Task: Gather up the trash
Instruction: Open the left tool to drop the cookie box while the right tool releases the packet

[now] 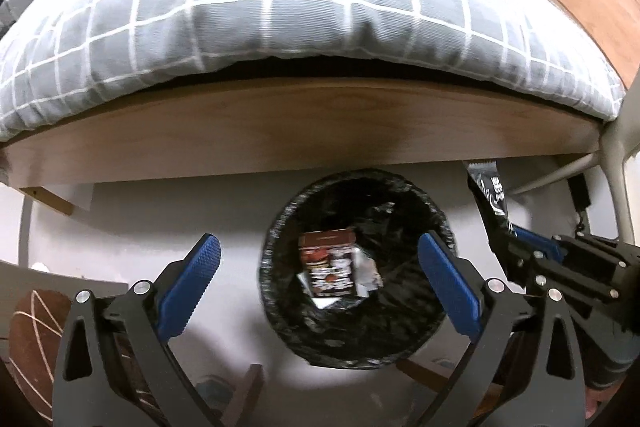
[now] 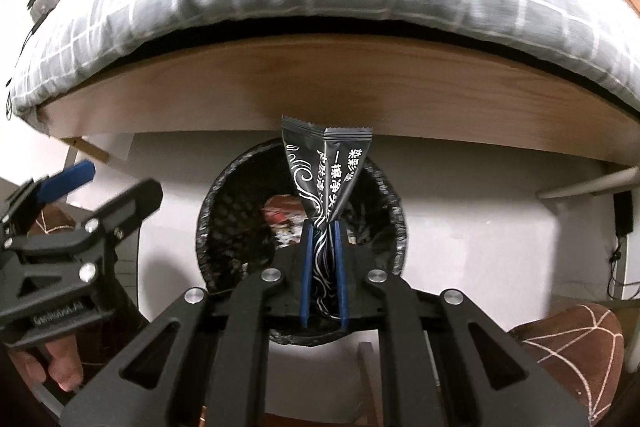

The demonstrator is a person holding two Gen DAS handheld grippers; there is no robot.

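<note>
Right wrist view, black wrapper (image 2: 326,183) pinched in right gripper (image 2: 323,227), over bin (image 2: 208,219)

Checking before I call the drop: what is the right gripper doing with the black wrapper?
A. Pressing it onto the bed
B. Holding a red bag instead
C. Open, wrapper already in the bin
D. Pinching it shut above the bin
D: the right gripper has its blue pads closed on the black wrapper, which stands up over the black-lined bin.

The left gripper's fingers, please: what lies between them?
Nothing is held: the left gripper is open. In the left wrist view the bin shows through the gap, with a brown packet inside.
</note>
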